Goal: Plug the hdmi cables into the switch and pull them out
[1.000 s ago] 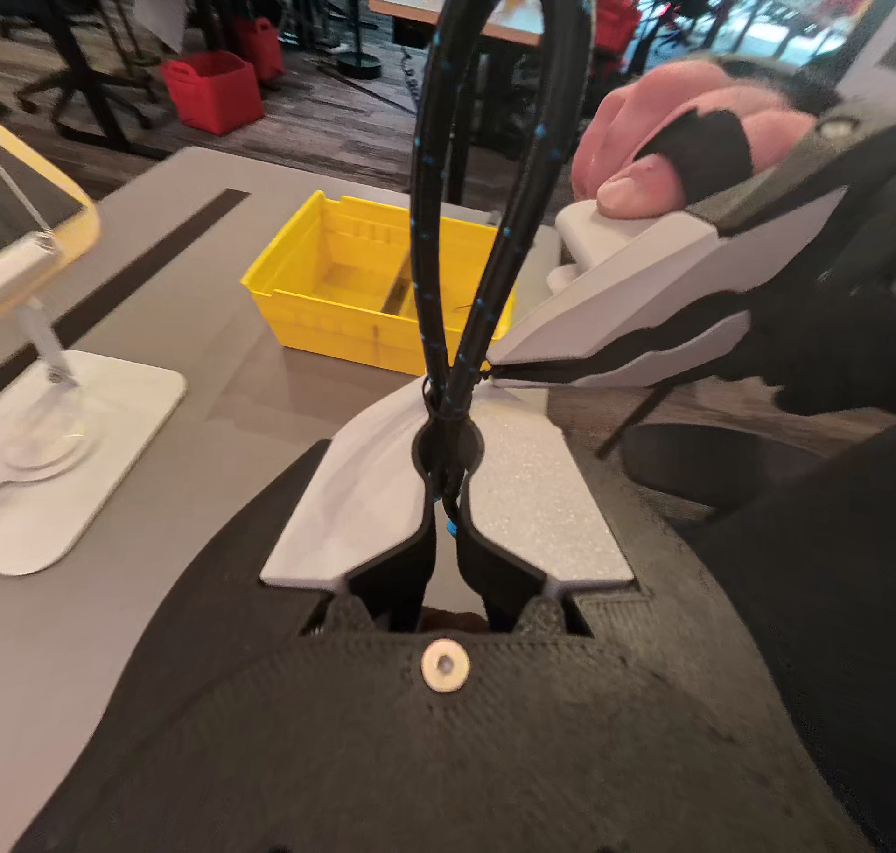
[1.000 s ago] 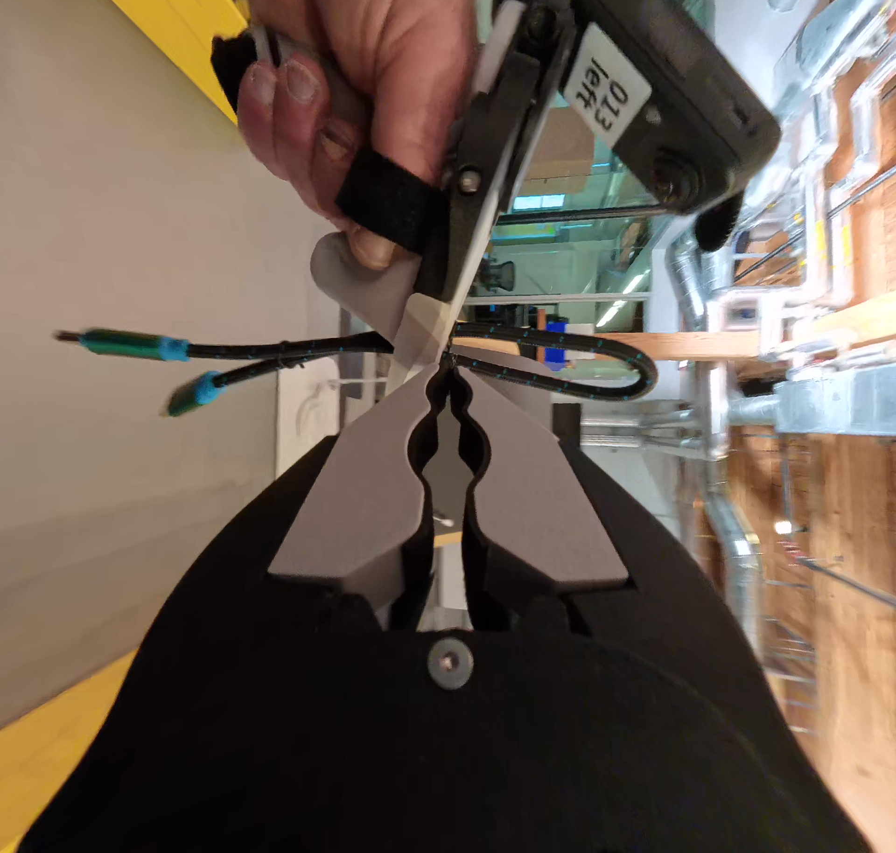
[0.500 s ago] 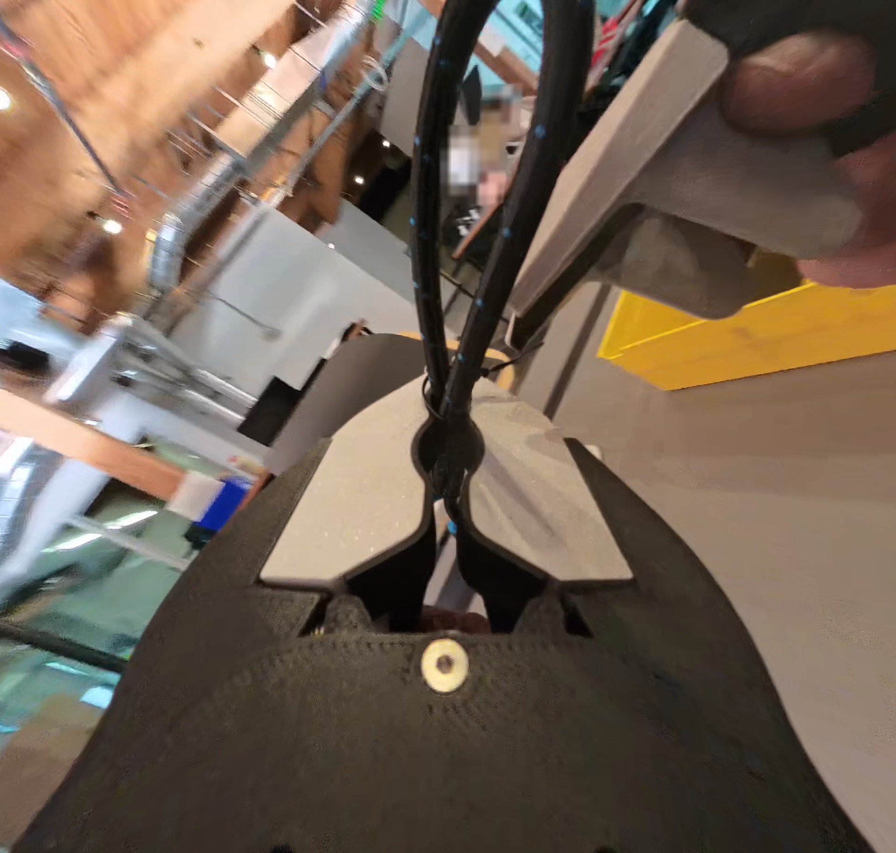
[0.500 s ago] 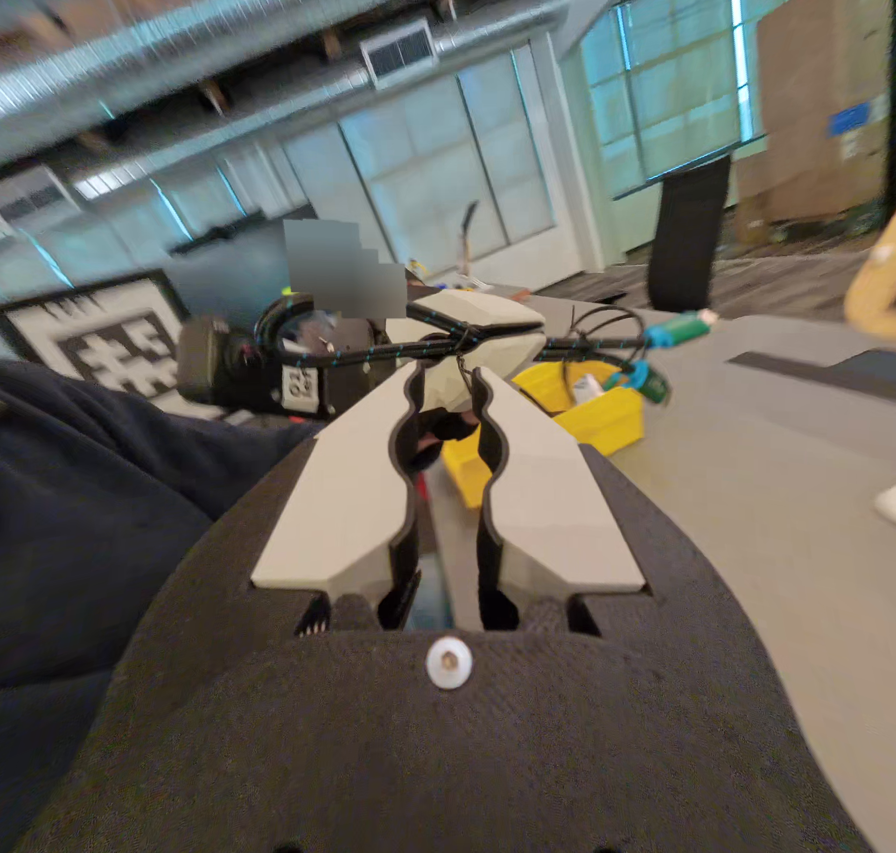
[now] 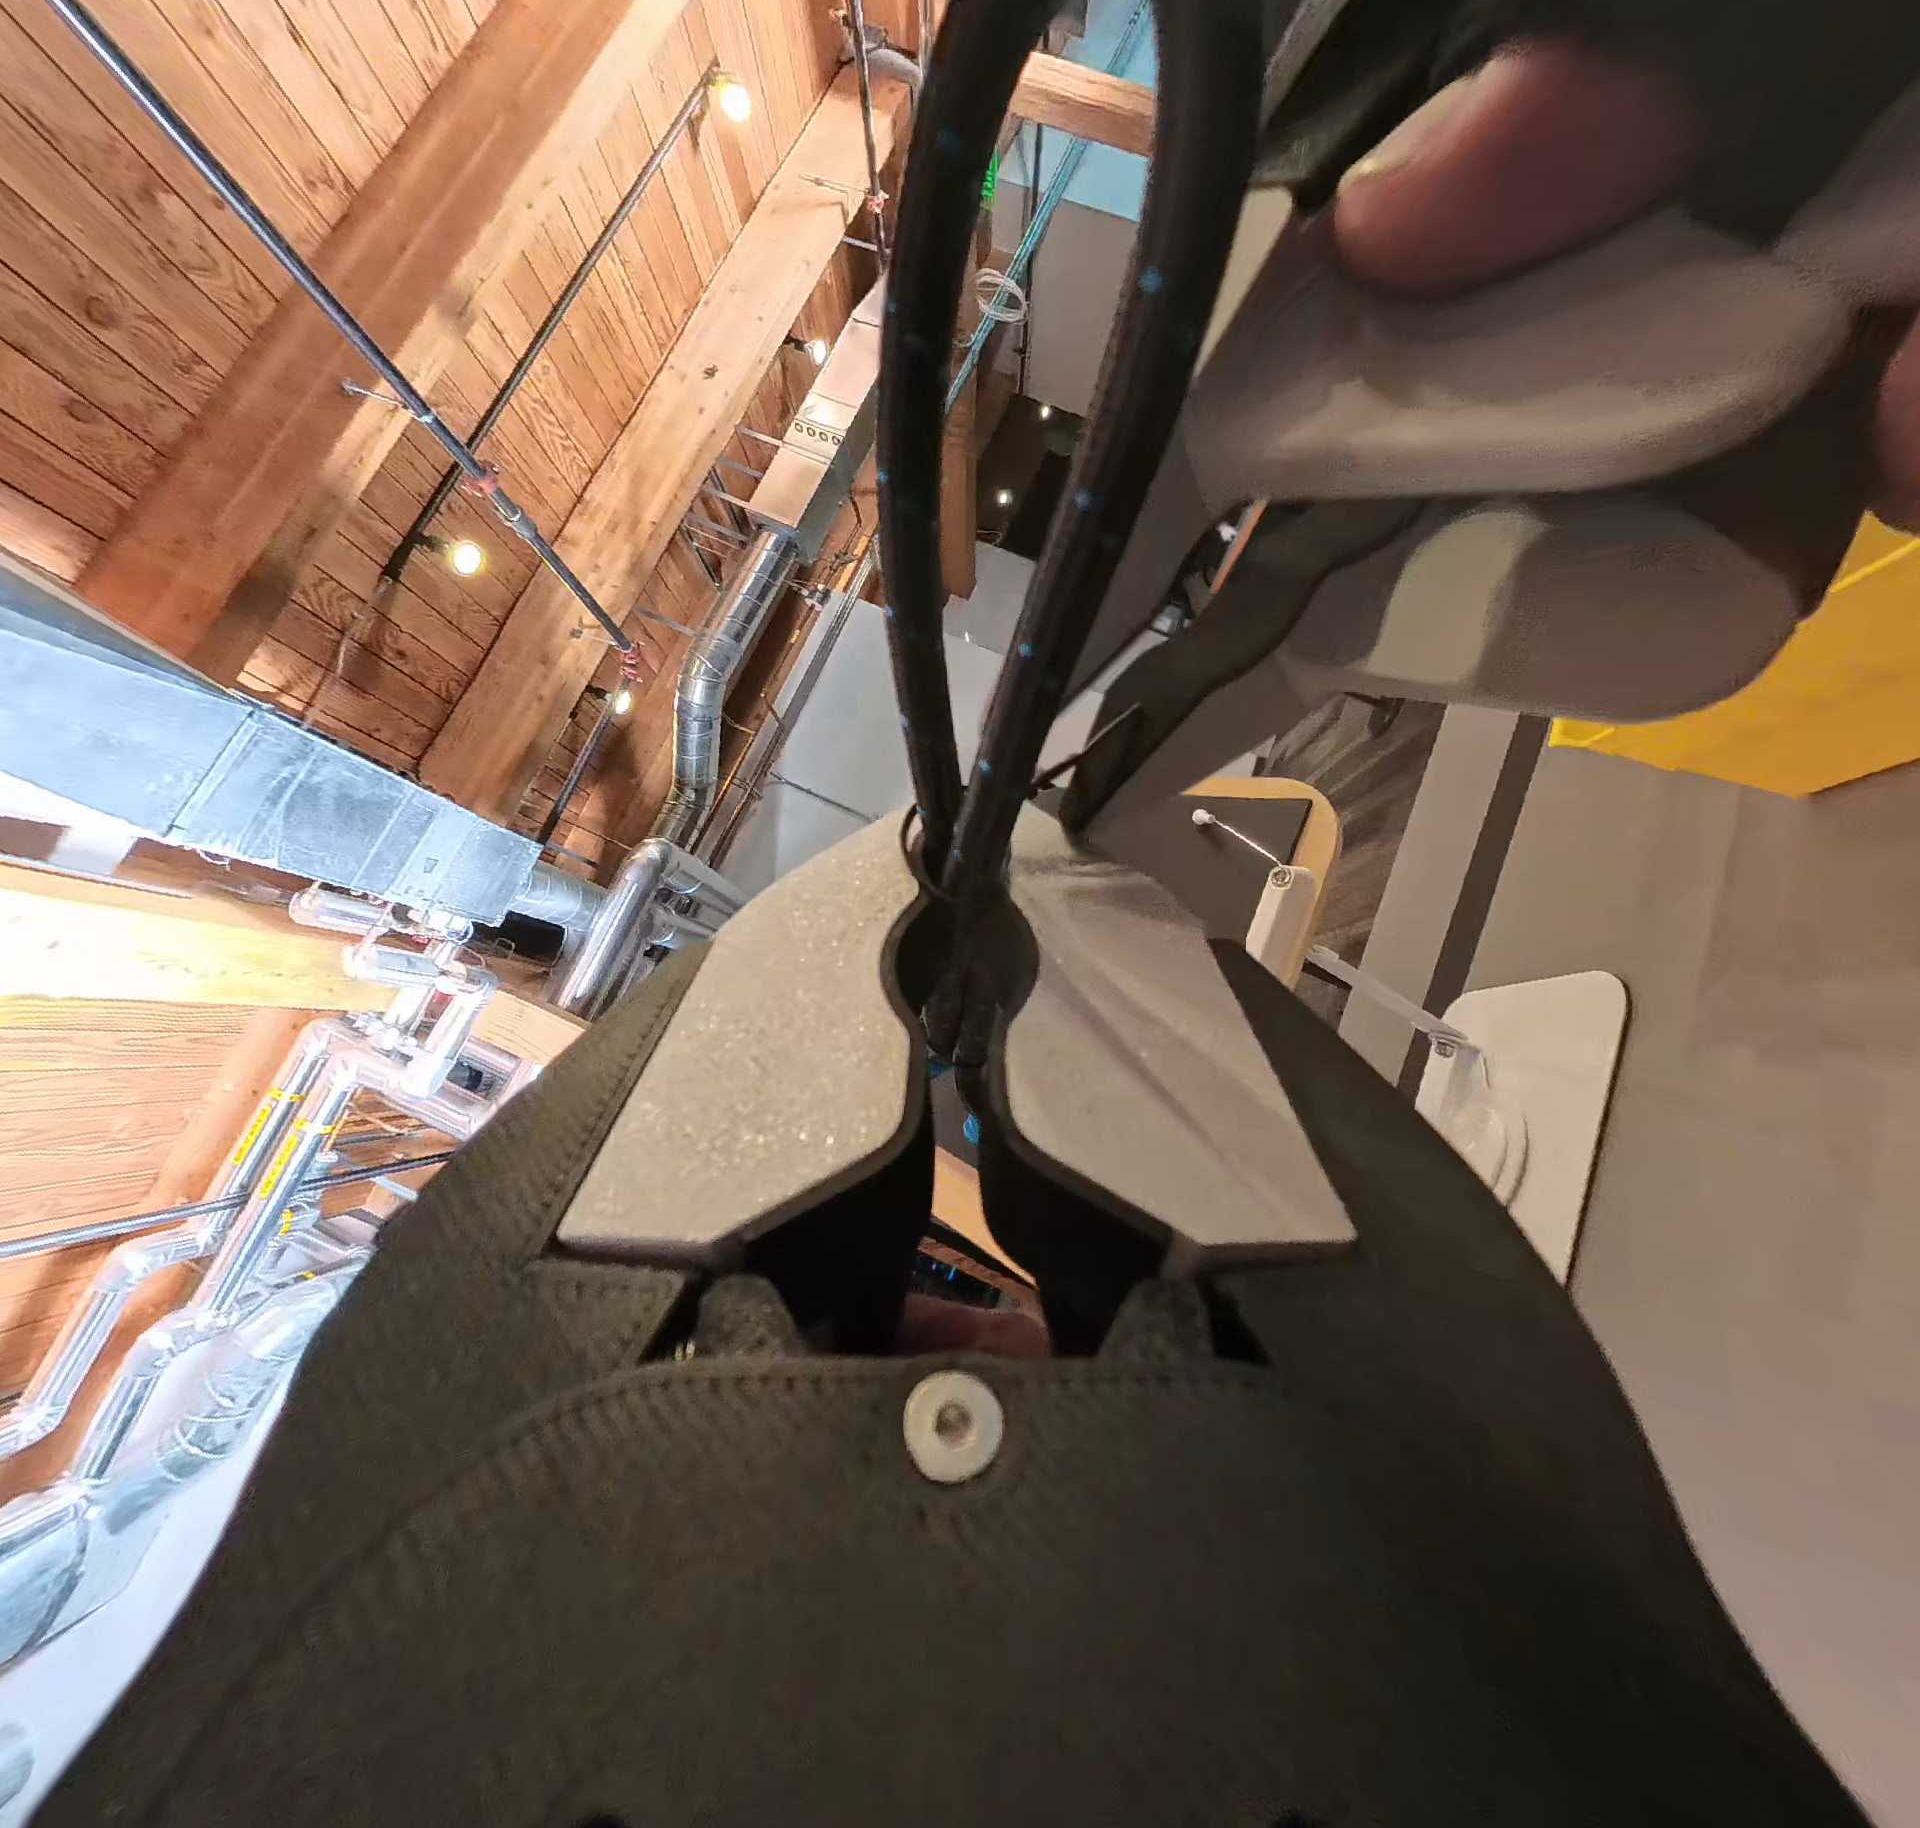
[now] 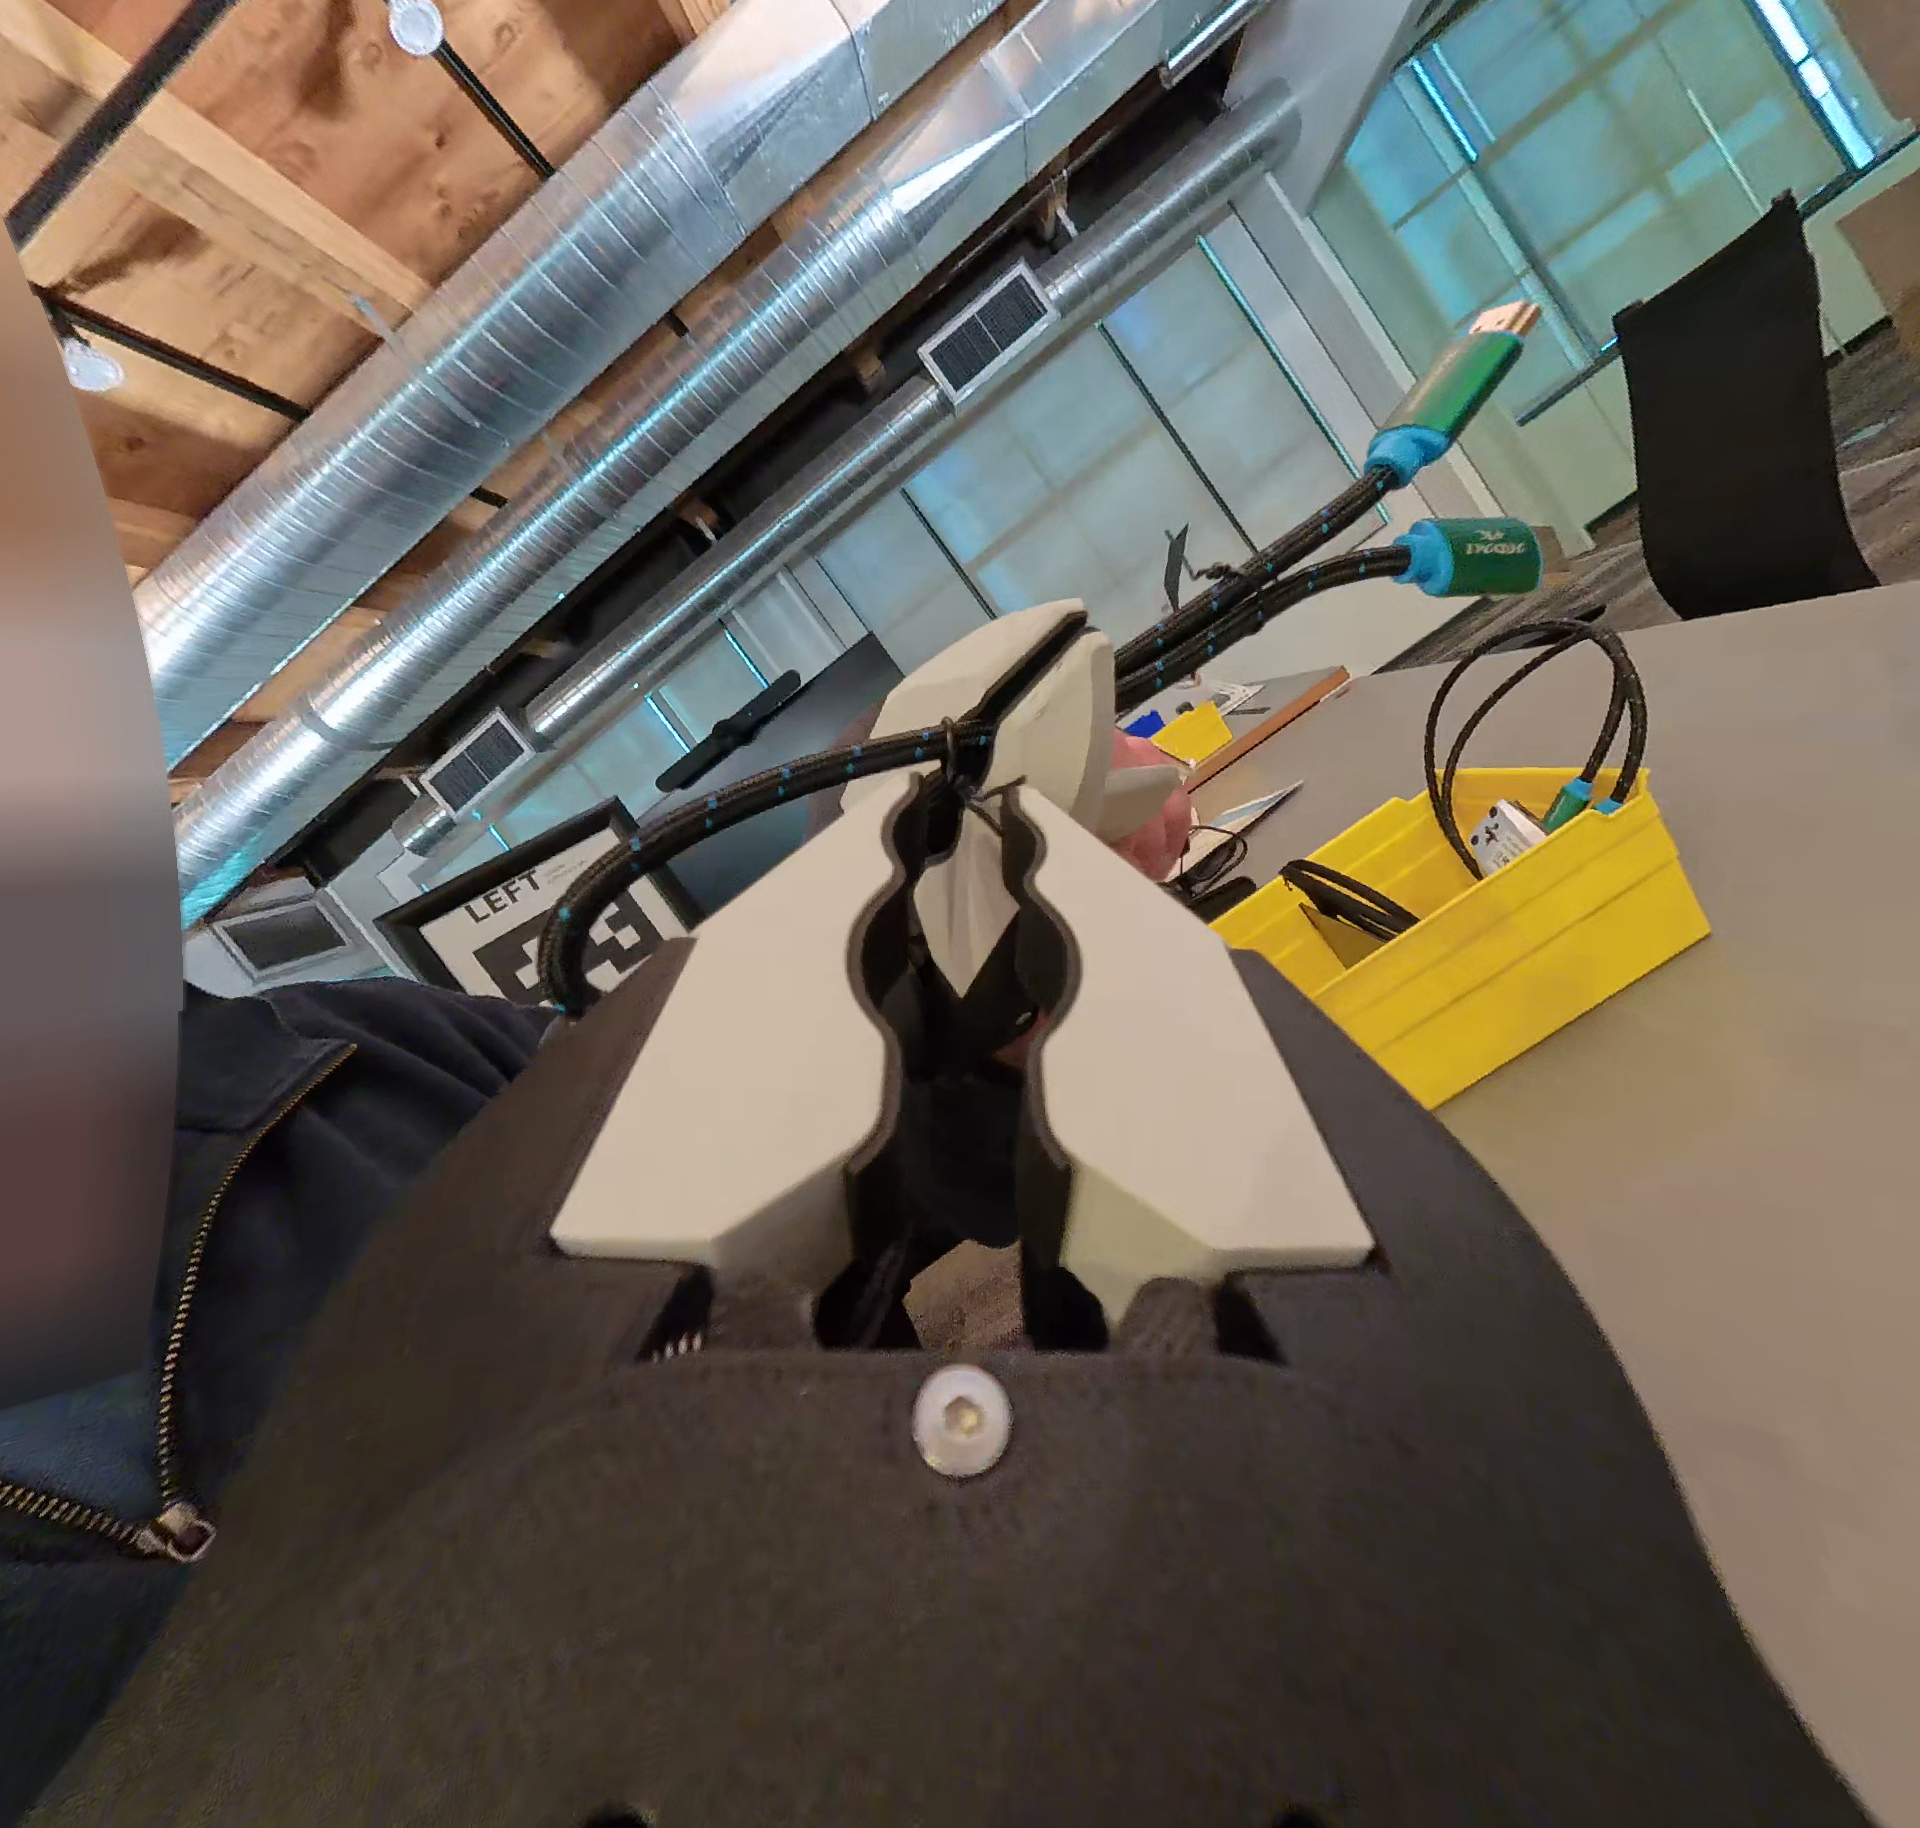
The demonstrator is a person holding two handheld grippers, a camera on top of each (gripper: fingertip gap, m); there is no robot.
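Since half a second ago both cameras have tipped further upward: the wooden ceiling and silver ducts now fill more of each view, and in the right wrist view the green connectors have risen above the grey table [image 6: 1714,1207].

On that table stands a yellow bin [image 6: 1475,957] holding a second looped cable [image 6: 1517,666] and a small white device. A white stand base [image 5: 1538,1082] shows in the left wrist view. A person's dark zipped jacket [image 6: 208,1207] fills the right view's lower left.

The left hand-held gripper [image 5: 961,874] is clamped on the folded black braided HDMI cable [image 5: 914,407], whose loop rises ahead of it. The right hand-held gripper [image 6: 961,791] stands slightly parted, its tips right at the cable's tie; whether it grips the tie cannot be told. The cable's two green connectors [image 6: 1455,396] stick out in the air beyond the left hand-held gripper.
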